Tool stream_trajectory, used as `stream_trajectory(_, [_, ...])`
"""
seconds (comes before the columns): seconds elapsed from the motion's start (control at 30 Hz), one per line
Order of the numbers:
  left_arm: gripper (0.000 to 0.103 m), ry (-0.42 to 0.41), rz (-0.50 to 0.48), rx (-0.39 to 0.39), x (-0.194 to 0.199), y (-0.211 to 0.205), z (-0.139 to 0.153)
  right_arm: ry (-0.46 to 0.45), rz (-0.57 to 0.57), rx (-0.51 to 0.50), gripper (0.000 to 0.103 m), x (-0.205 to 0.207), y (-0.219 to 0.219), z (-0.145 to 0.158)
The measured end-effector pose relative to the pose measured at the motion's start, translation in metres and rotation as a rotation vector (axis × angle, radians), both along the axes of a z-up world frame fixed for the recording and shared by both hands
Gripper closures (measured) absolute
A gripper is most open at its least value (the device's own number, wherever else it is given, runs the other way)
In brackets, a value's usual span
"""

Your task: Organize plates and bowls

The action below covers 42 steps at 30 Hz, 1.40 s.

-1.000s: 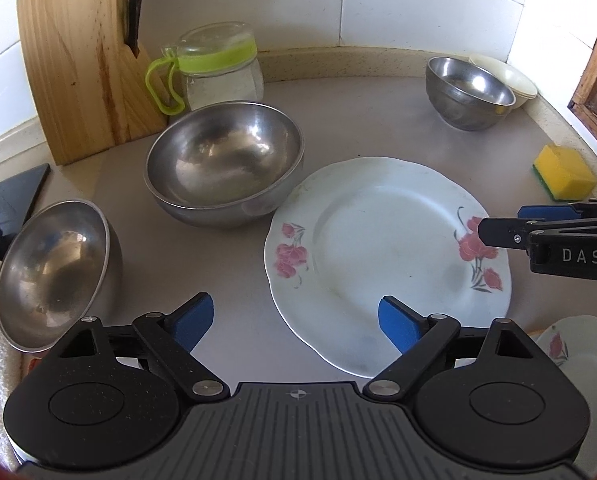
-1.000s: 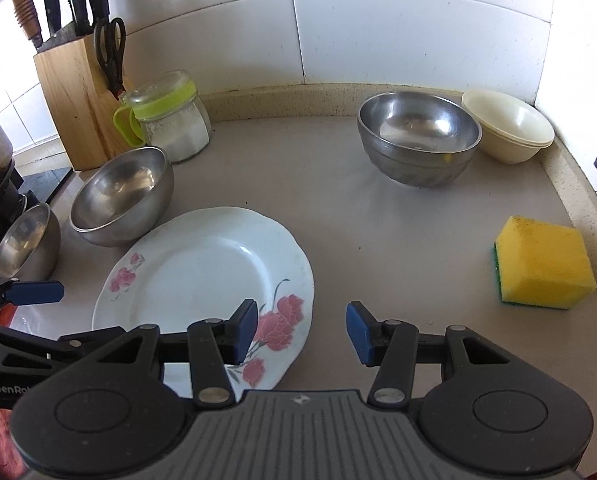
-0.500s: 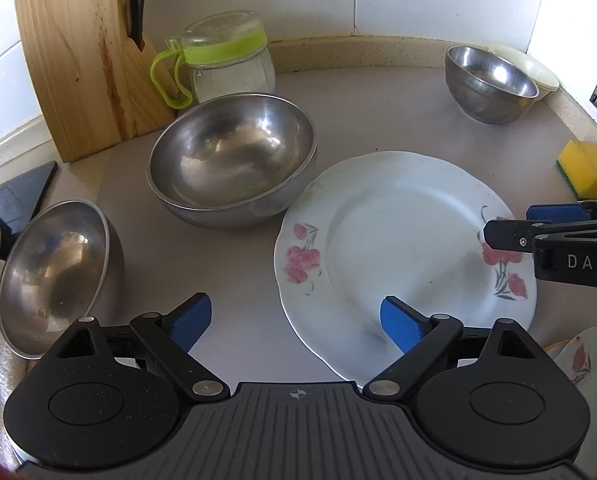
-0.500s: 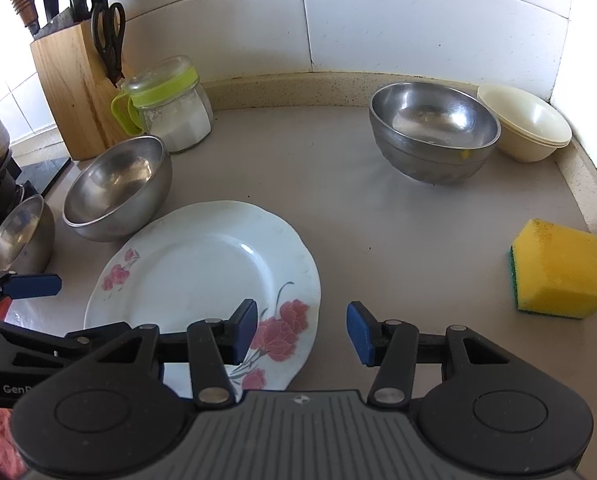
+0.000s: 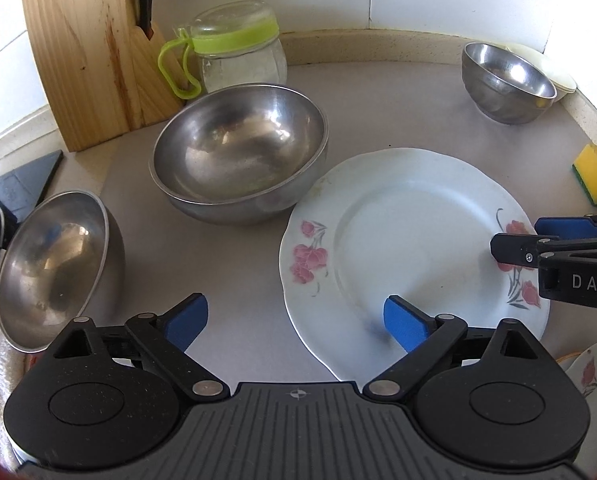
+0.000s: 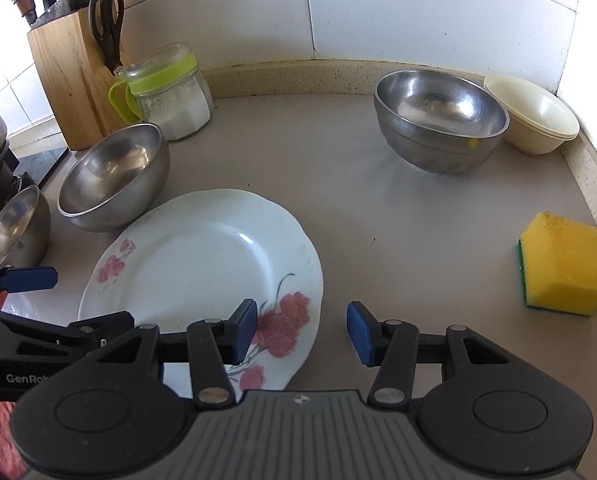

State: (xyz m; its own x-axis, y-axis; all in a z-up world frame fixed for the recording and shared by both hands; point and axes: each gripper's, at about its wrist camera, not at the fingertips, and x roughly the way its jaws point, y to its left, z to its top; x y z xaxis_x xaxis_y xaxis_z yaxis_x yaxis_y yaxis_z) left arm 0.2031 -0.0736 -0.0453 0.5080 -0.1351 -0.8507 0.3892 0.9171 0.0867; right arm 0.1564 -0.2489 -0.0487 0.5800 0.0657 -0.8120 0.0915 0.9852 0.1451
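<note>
A white plate with pink flowers (image 5: 410, 240) (image 6: 202, 272) lies flat on the counter. My left gripper (image 5: 296, 322) hovers over its near left rim; its jaws are opening, with nothing pressed between the pads. Above the plate's right rim my right gripper (image 6: 301, 330) stands open and grips nothing. A large steel bowl (image 5: 238, 152) (image 6: 114, 176) touches the plate's far left edge. A smaller steel bowl (image 5: 54, 264) (image 6: 14, 224) leans tilted at the left. Another steel bowl (image 5: 502, 80) (image 6: 438, 120) stands at the back right beside stacked cream bowls (image 6: 534, 116).
A wooden knife block (image 5: 86, 48) and a glass jar with a green lid (image 5: 238, 48) stand at the back left. A yellow sponge (image 6: 566, 264) lies at the right edge. A second floral plate (image 5: 590, 368) shows at the near right. Tiled wall closes the back.
The left gripper's jaws have widened a little and its view has swung slightly left. The right gripper has hardly shifted. The plate and bowls stay where they were.
</note>
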Motion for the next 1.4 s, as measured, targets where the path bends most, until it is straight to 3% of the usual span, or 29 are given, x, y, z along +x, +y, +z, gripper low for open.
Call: stream_trajectory(1.4, [0.0,0.009,0.033,-0.028,0.0022,-0.0013,-0.006,-0.006,0.071,0.041,0.046,0.0045,0.0075,-0.0038])
